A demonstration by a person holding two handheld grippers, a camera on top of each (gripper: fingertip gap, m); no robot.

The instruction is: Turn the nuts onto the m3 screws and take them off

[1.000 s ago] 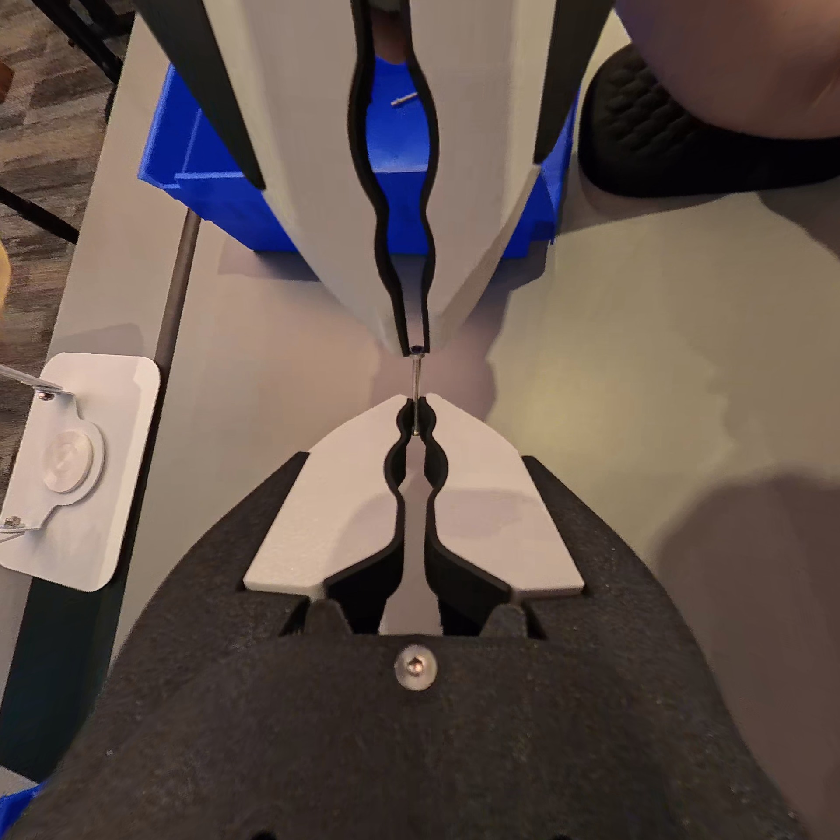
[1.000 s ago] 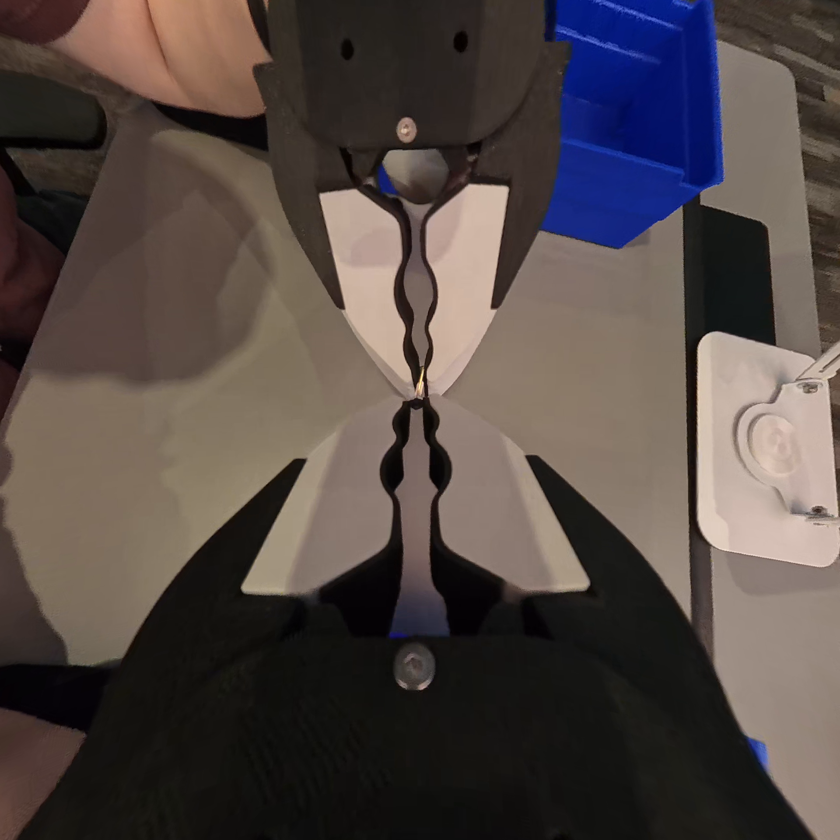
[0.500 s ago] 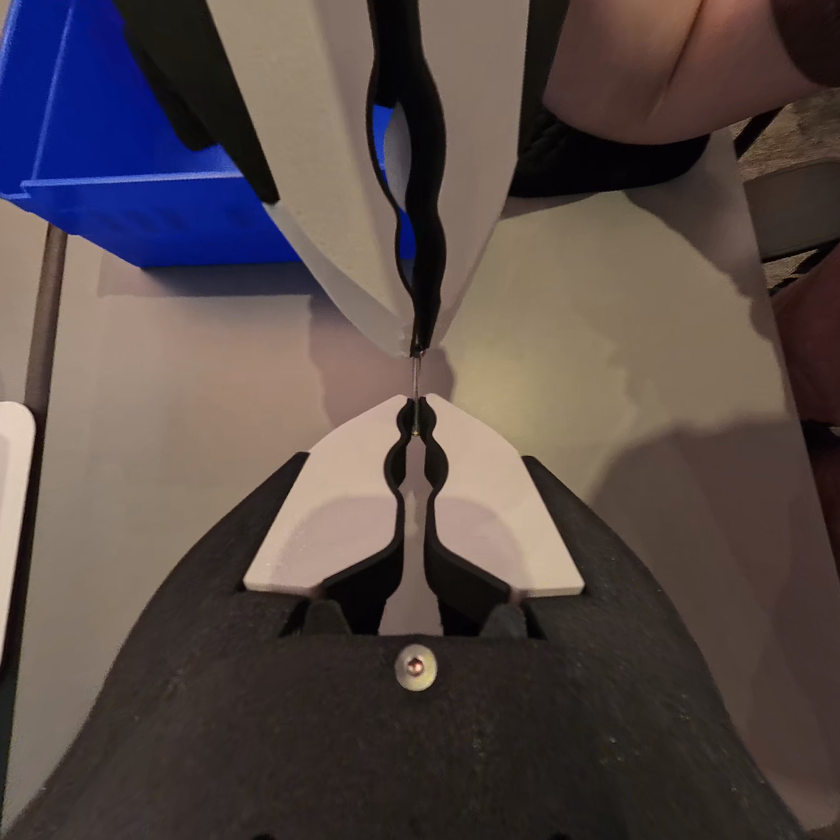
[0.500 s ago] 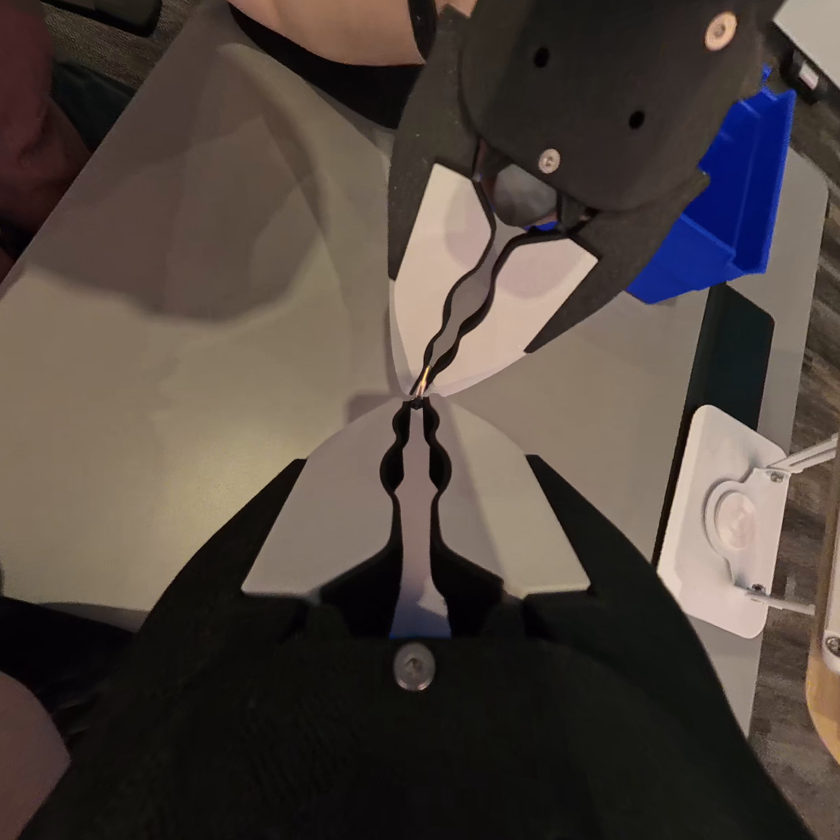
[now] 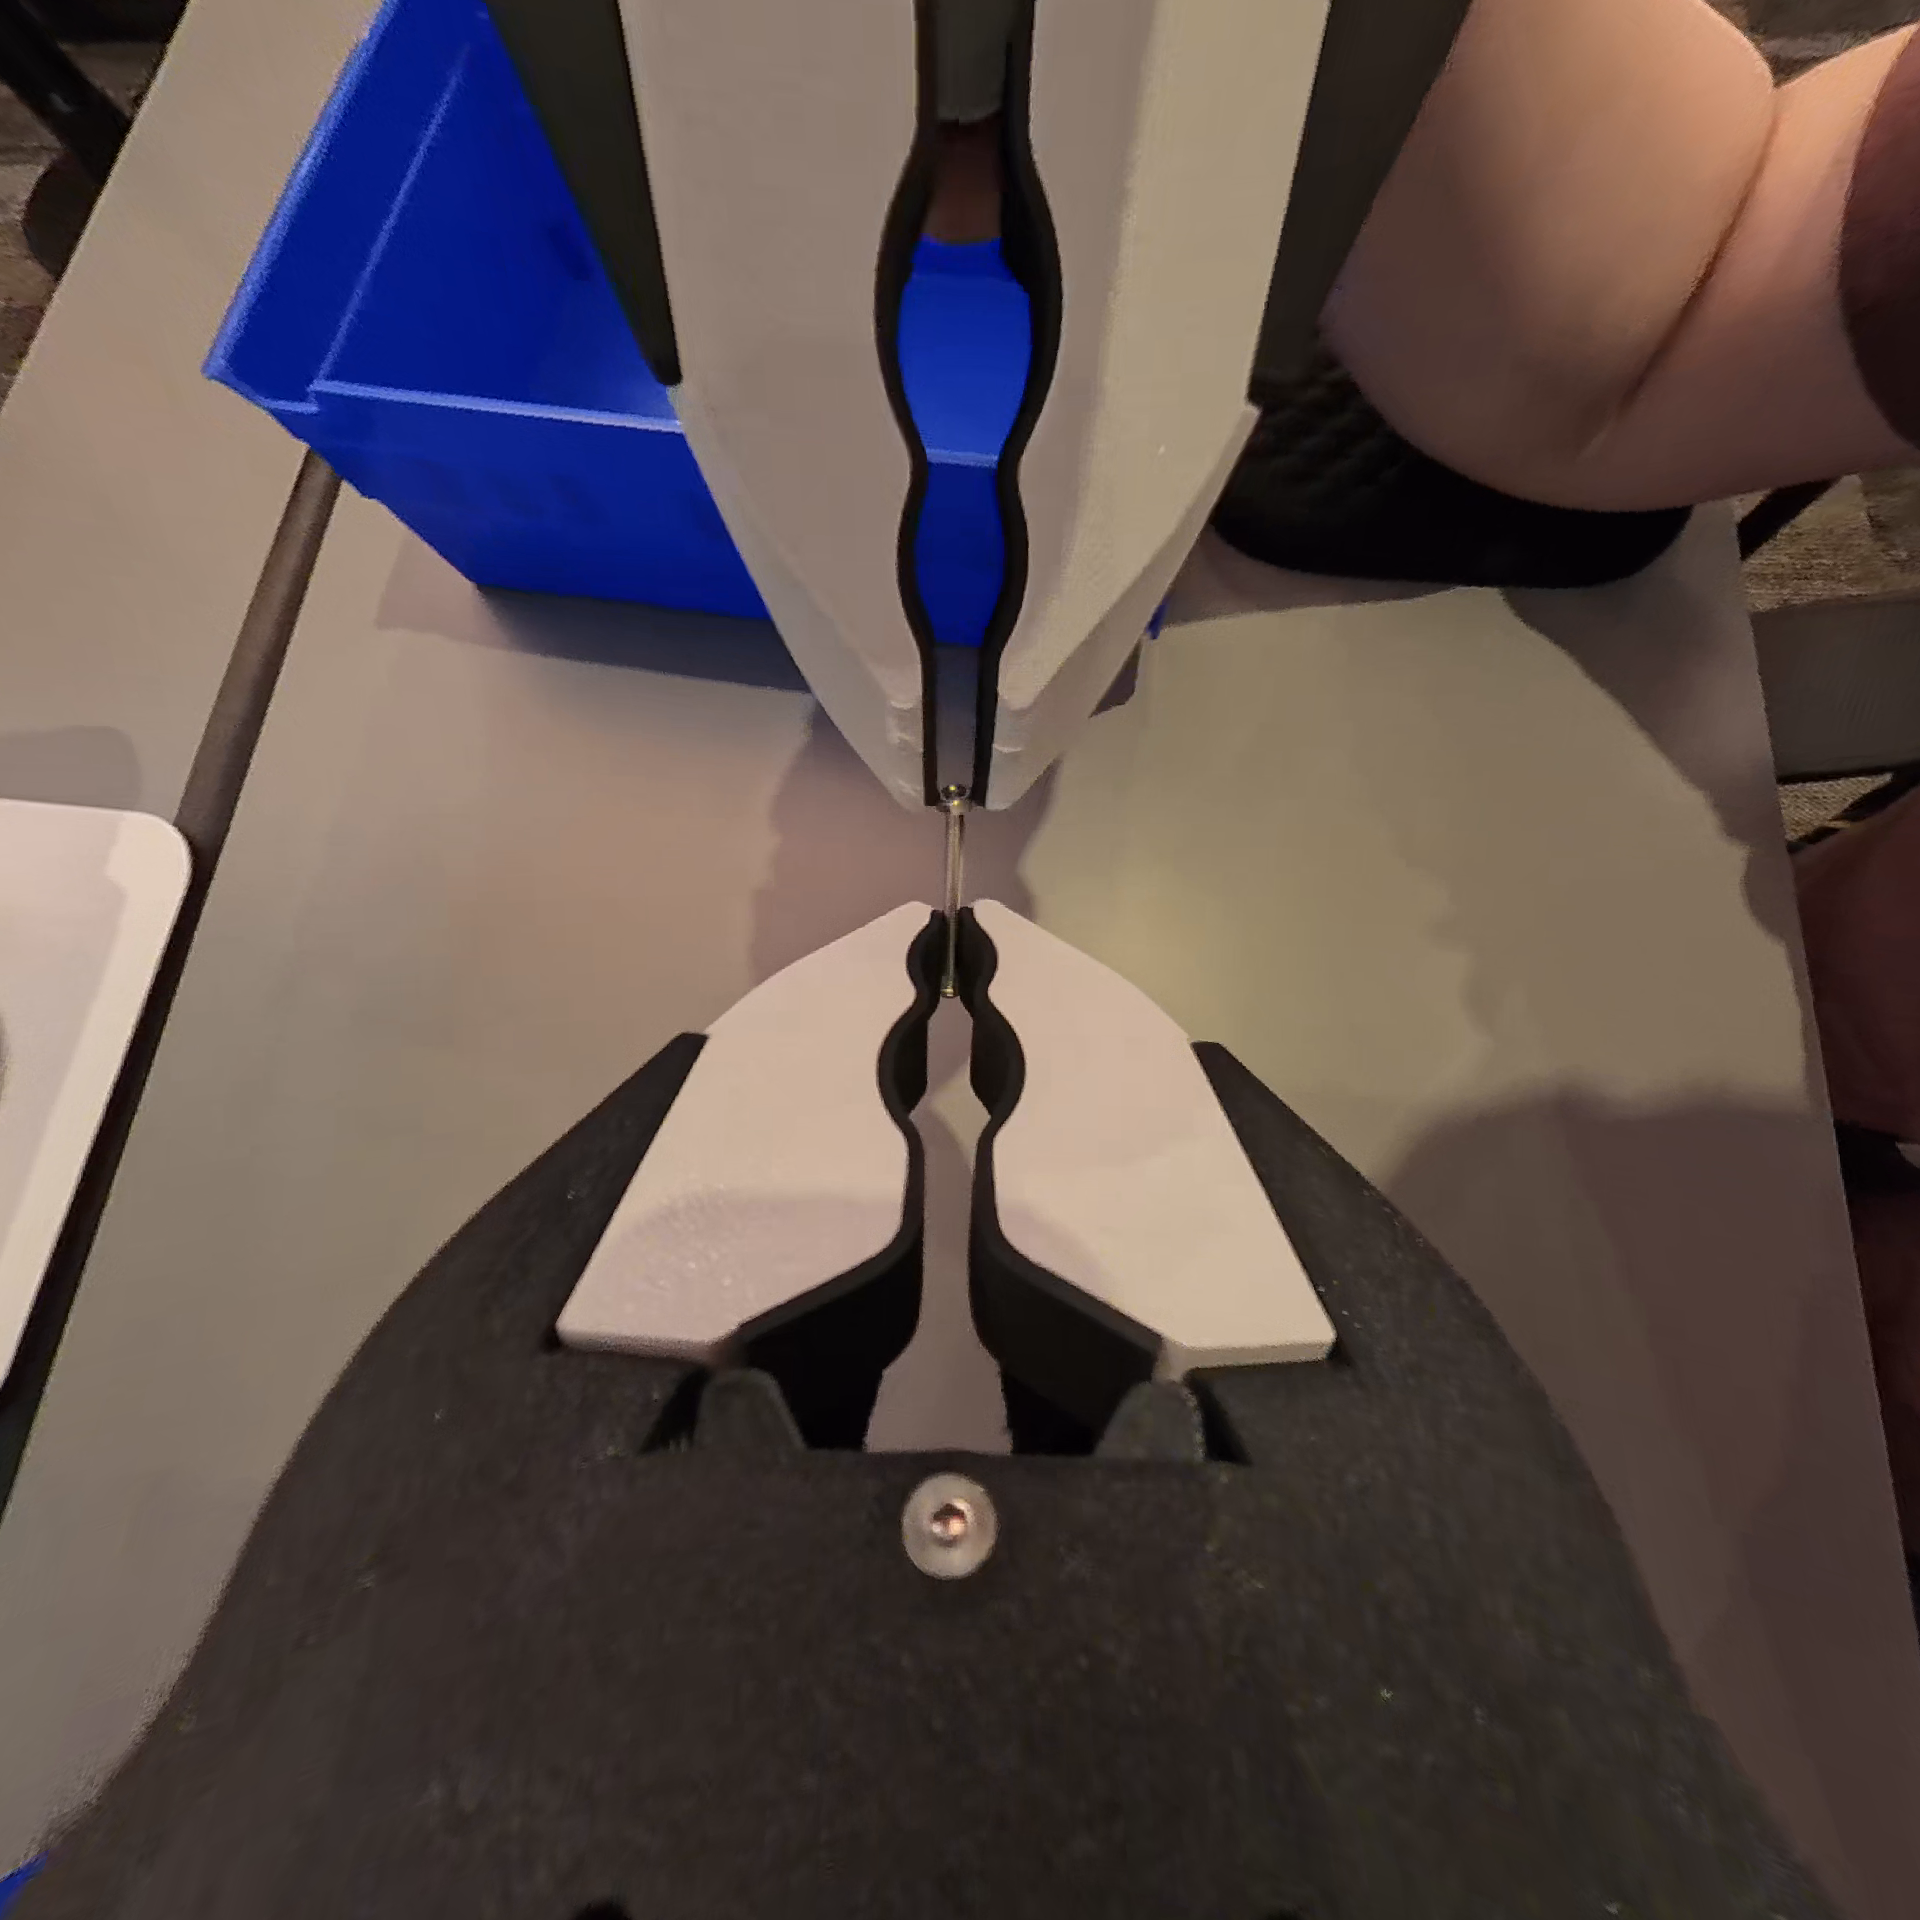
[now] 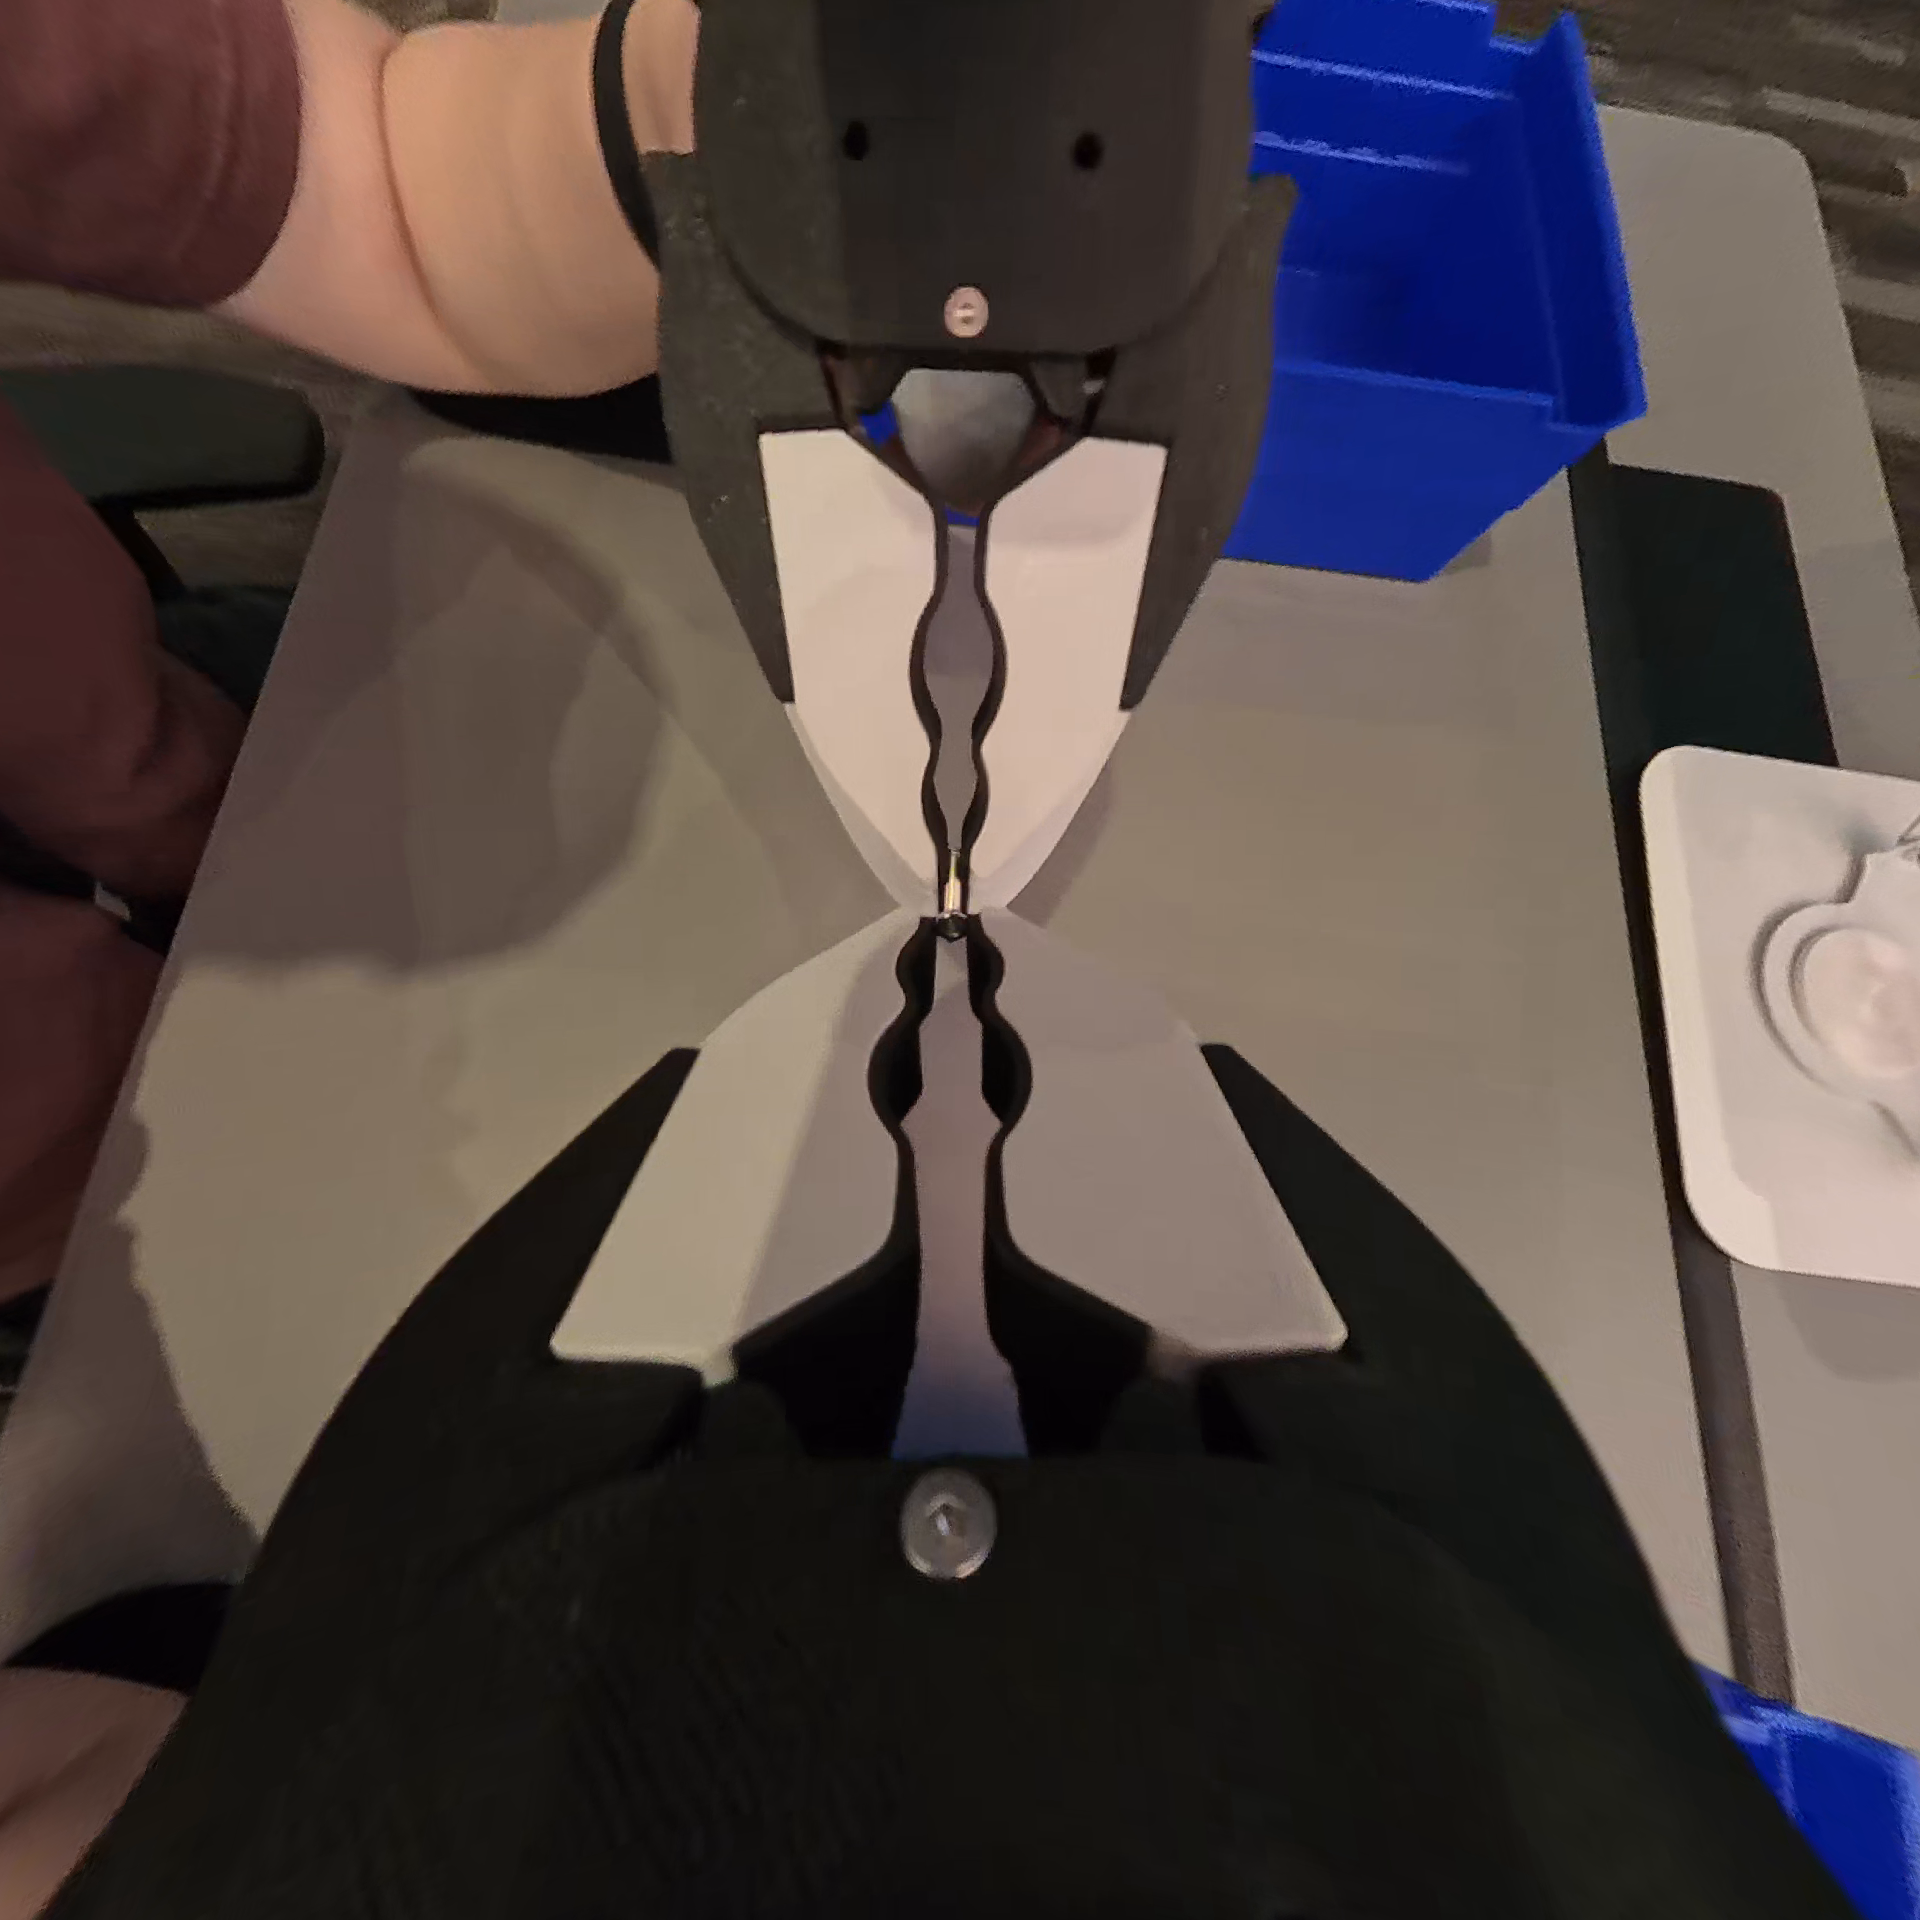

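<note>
Your 2 grippers have swung back nose to nose above the grey table [image 5: 1351, 935]: left gripper [image 5: 951, 920] pinches the screw [image 5: 950, 868] shank, right gripper [image 6: 951, 925] pinches the nut [image 6: 951, 896] end, suggesting another turn is finished.

Tip to tip above the grey table [image 6: 499, 831], the right hand-held gripper [image 6: 951, 928] pinches a nut [image 6: 949, 924] facing the left hand-held gripper [image 6: 953, 862].

A grey table [image 5: 1351, 935] carries a blue bin [image 5: 499, 457] and a white plate [image 6: 1766, 997].
</note>
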